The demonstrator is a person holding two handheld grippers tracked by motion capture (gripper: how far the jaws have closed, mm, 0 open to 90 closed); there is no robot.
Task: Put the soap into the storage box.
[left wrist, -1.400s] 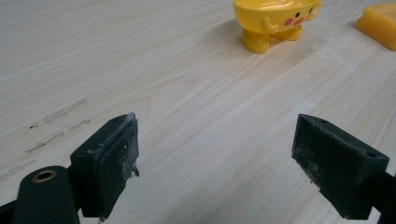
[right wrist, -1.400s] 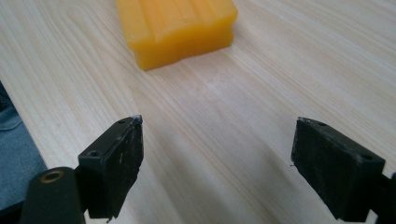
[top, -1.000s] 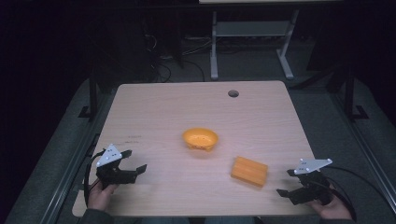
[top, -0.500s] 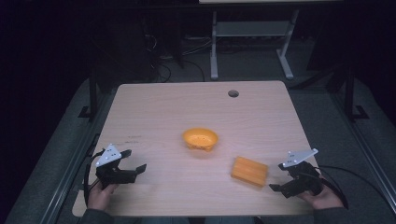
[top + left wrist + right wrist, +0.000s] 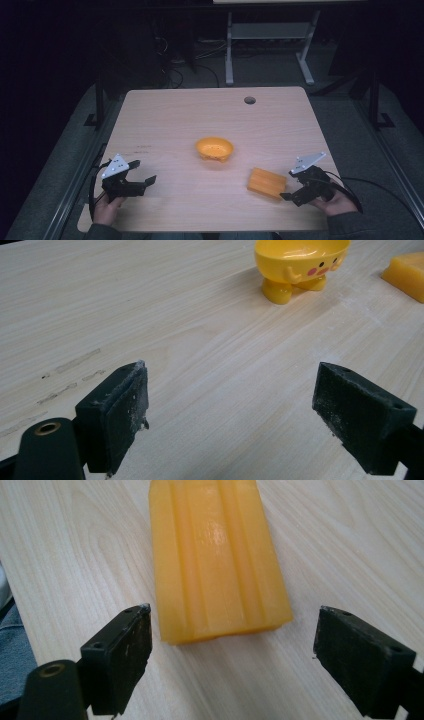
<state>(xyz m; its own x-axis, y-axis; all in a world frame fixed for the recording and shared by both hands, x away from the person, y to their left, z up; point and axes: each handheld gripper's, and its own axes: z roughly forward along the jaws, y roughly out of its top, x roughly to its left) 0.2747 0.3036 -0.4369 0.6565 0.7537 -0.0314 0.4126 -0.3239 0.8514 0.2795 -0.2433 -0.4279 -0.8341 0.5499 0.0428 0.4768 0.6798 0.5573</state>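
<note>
Now approaching the orange block (image 5: 217,560), flat on the wooden table (image 5: 165,120) just ahead of the right gripper (image 5: 292,192), jaws spread wide and empty. Left gripper (image 5: 240,415) also spread, idle (yellow bowl (image 5: 214,148) well apart). Next, probably: advance, straddle the block's near end, then squeeze.

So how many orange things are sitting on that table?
2. A little footed bowl stands near the middle of the table. A ridged block lies nearer the person, just ahead of the open right gripper.
</note>
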